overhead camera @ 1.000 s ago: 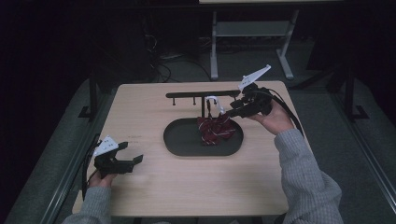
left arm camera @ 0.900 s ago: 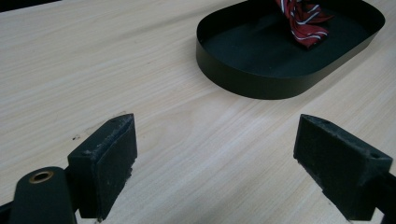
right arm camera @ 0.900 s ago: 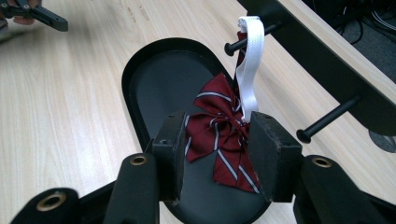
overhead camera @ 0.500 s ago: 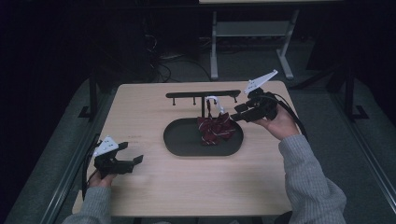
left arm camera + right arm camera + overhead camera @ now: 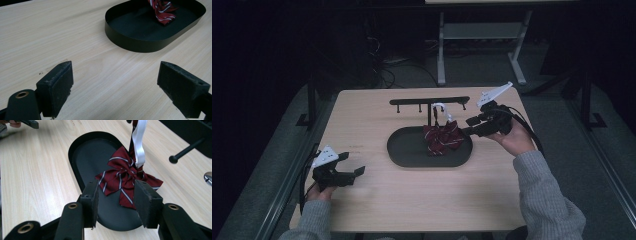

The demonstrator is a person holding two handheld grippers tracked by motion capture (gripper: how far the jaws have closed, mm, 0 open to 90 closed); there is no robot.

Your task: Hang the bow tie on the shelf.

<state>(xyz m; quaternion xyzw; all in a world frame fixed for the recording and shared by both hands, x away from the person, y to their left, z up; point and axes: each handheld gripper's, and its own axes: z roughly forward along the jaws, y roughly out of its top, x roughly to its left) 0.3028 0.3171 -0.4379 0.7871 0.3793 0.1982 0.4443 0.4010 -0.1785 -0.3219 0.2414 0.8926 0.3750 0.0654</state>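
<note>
Right gripper view: right tongs (image 5: 116,202) released, jaws apart, nothing between them. Striped bow (image 5: 126,181) hangs just ahead on a white ribbon (image 5: 139,142) over the black tray (image 5: 82,147). Left tongs (image 5: 346,169) released, well apart from it on the worktop (image 5: 412,200).

Grey knit sleeves (image 5: 542,195), blk tongs (image 5: 472,126)

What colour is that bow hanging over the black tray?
Dark red with thin white and grey stripes; the bow shows best in the right gripper view.
</note>
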